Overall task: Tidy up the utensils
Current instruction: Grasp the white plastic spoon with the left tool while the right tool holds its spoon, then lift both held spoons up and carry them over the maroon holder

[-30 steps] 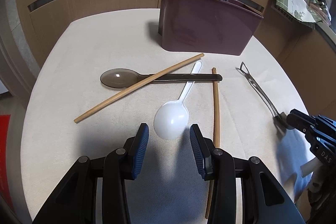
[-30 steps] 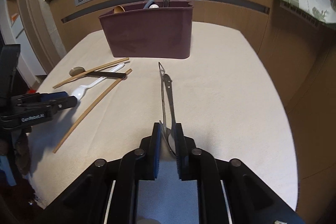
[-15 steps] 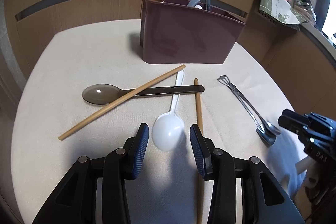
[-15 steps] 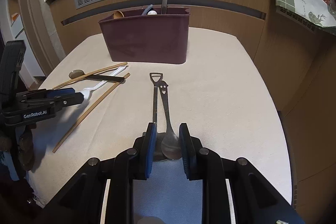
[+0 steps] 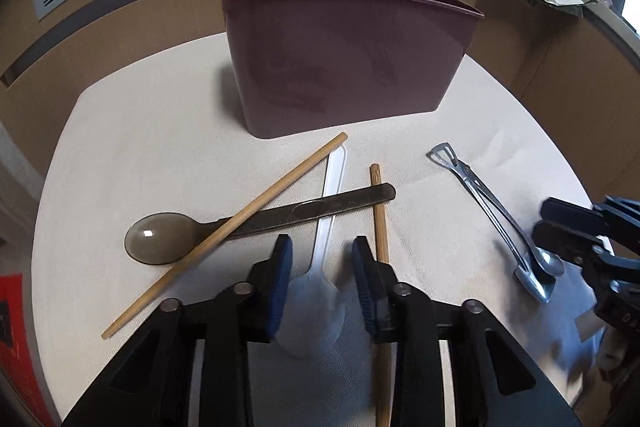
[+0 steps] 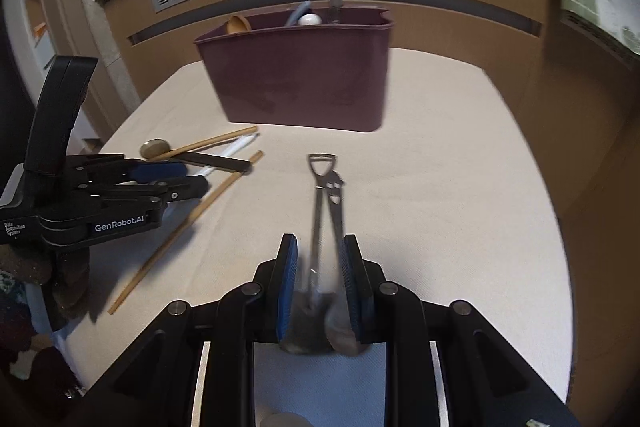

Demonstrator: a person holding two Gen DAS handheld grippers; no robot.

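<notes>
We finish closing left jaws, just narrowing, still apart, around the white spoon bowl; right jaws flank tongs, contact unclear; lift both to the bin.

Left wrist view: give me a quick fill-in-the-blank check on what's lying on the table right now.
1. The white plastic spoon has its bowl between the left gripper's ____ pads.
2. The dark translucent spoon lies under a ____ chopstick.
3. The metal tongs lie to the ____ of the white spoon.
4. The maroon plastic bin holds ____ utensils already.

Missing words: blue; wooden; right; several
</notes>
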